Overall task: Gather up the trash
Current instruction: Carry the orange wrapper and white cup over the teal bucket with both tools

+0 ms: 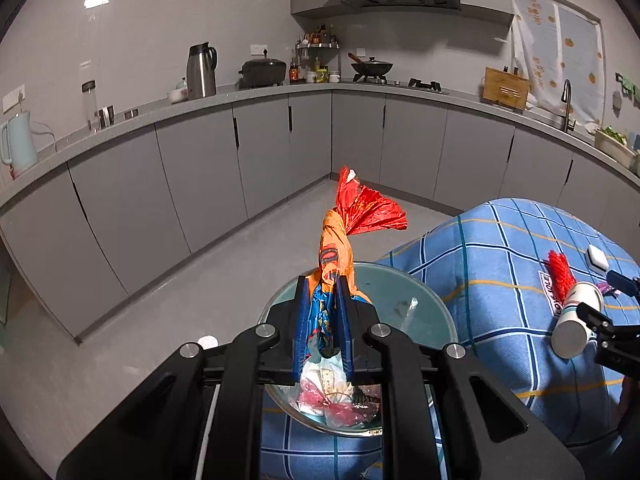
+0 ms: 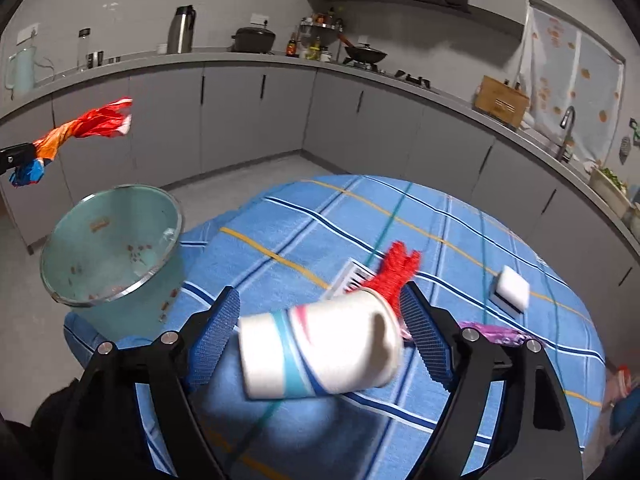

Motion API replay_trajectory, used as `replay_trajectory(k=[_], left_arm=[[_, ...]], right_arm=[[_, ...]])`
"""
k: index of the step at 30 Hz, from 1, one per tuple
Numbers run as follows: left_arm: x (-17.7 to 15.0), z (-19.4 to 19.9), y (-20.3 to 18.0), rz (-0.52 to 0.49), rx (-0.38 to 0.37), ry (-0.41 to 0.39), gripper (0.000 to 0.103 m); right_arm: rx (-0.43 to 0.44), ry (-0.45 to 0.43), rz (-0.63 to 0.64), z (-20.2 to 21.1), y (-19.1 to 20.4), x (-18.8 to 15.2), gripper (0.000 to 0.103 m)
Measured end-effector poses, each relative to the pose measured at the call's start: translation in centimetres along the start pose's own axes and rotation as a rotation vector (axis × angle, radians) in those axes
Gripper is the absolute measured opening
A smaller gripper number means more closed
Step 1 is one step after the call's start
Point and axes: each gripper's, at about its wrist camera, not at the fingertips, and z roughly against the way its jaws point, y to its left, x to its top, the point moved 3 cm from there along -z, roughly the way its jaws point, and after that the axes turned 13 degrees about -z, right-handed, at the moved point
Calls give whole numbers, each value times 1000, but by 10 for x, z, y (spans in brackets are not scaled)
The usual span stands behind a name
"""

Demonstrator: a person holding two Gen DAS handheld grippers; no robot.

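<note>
My left gripper (image 1: 322, 284) is shut on a twisted orange, red and blue snack wrapper (image 1: 340, 236) and holds it above the pale green trash bin (image 1: 436, 308), which has several wrappers in its bottom. The wrapper also shows at the left in the right wrist view (image 2: 80, 128), above the bin (image 2: 60, 240). My right gripper (image 2: 320, 316) is open around a white paper cup (image 2: 320, 352) lying on its side between the fingers, with a red fuzzy scrap (image 2: 396, 272) at its rim. Whether the pads touch the cup is unclear. The cup also shows in the left wrist view (image 1: 576, 320).
The table has a blue checked cloth (image 2: 360, 216). A white sponge block (image 2: 512, 288), a white barcode label (image 2: 356, 276) and a purple wrapper (image 2: 500, 334) lie on it. Grey kitchen cabinets (image 1: 200, 168) and a counter with appliances run behind.
</note>
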Motion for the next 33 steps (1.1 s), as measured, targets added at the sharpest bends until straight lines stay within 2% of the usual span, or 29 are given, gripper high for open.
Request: replay_trajectory(k=[4,6,10,13,18,22,23,27,31,33], left_arm=[[-8,-4,-16,-17,-39,11,15],[-10,-8,-26,-20,-73,17,15],[-9,-9,-36,-27,-101,10,15],[-10,-9,-35,-31,-91,15,15],[-17,-13,-22,-7,-54,44,15],[-23,-15,-18,-10,-42,60,15],[-24,-16,-16,-9,-37,62,15],[-26,-19,-7,12,-20,67,15],[-26,-19,-3,22,-17,59,15],[-26,-21,-1,25,-21,58,15]], right_arm=[[-36,6,-76,3,-20,-2,88],[-24,3,-104,7,-25,-3,94],[4,49,-114,-2,-27,-7,97],[17,65,-134,-9,-33,-5,98],[117,114,-115,-19,-18,-2,99],[111,138,-101,-28,-14,-8,97],[118,138,-115,-28,-15,-8,93],[112,130,-112,-25,-16,-7,92],[96,48,-114,-8,-14,5,92],[116,16,-113,-2,-7,15,92]])
